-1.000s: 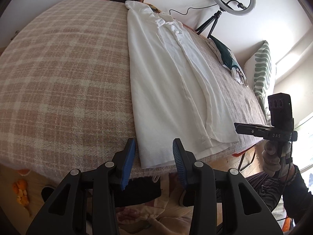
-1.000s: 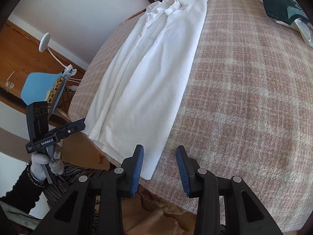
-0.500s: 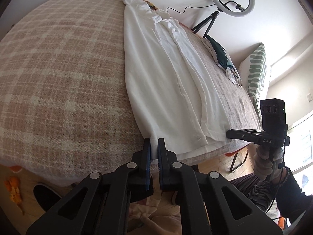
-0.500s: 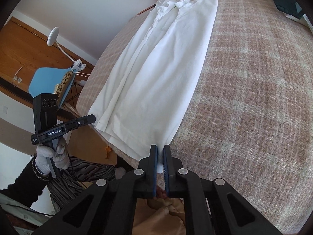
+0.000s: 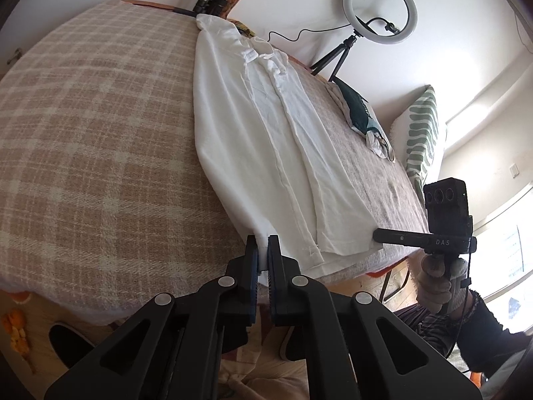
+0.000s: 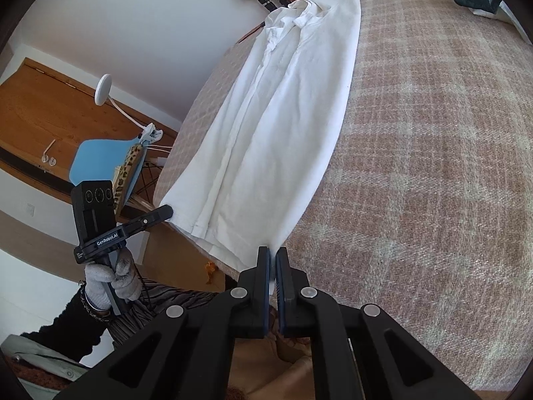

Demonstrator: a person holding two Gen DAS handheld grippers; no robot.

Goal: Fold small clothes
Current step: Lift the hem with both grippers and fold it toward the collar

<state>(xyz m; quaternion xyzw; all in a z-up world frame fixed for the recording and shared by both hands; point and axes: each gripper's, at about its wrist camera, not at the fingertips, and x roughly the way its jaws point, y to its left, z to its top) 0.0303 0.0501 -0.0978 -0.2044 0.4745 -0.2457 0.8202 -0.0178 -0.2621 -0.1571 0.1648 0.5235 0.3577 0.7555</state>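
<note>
shirt: white shirt [image 5: 266,140] lies flat and lengthwise on the plaid bedspread [image 5: 93,153], already folded narrow, collar at the far end, hem at the near edge of the bed.
left gripper: left gripper [image 5: 262,245] has its jaws pressed together on the hem corner nearest it; white cloth shows in the slit between them.
right gripper: right gripper [image 6: 272,256] likewise has its jaws pinching the opposite hem corner, fabric visible between the pads.
what just changed: a second ago both sets of jaws were spread just short of the hem; half a second ago they closed on it; now both corners are held and the hem looks slightly raised and taut off the bed edge.
other difference: cameras sit closer and a bit higher over the shirt than before, and the shirt body itself has not shifted on the bed.
meaning for task: grasp phase looks done; probably a lengthwise fold comes next, hem carried up toward the collar.
watch for: thin cloth could slip from one pinch, or the corners could travel unevenly and skew the fold.
background: ring light [image 5: 379,10], green patterned pillow [image 5: 423,133], dark green garment [image 5: 356,106] further up the bed, untouched.
</note>
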